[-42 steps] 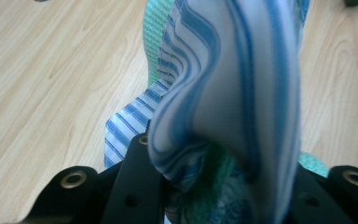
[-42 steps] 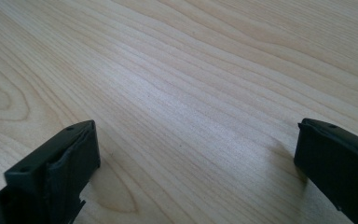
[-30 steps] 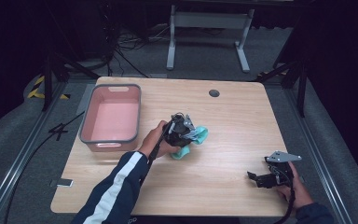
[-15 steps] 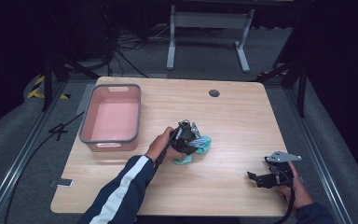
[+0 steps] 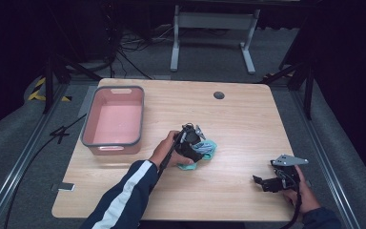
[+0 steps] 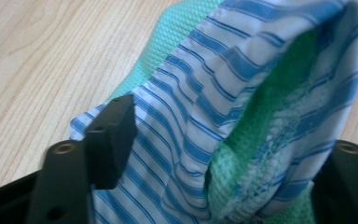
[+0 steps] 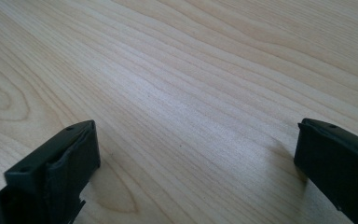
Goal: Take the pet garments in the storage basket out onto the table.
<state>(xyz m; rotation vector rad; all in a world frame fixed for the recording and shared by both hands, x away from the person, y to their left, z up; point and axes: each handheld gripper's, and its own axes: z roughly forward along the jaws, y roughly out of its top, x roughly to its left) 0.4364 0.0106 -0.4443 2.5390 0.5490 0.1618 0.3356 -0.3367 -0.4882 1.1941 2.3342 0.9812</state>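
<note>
A crumpled cloth (image 5: 208, 149), teal-green with a blue-and-white striped layer, lies near the middle of the wooden table (image 5: 248, 119). My left gripper (image 5: 199, 151) is pressed down onto it. In the left gripper view the cloth (image 6: 223, 93) bulges between the two jaws, and the left gripper (image 6: 228, 154) stands open, wide around it. My right gripper (image 5: 262, 182) rests low at the table's front right, far from the cloth. Seen in its own view, the right gripper (image 7: 200, 140) is open over bare wood with nothing between its fingers.
A pink bin with a grey rim (image 5: 112, 142) stands at the table's left and looks empty. A dark round grommet (image 5: 218, 95) sits near the far edge. Metal stand legs and cables lie on the floor beyond the table.
My left gripper has slid a little right and toward the near edge, onto the cloth, mostly in the first half second. The right gripper has stayed put.
</note>
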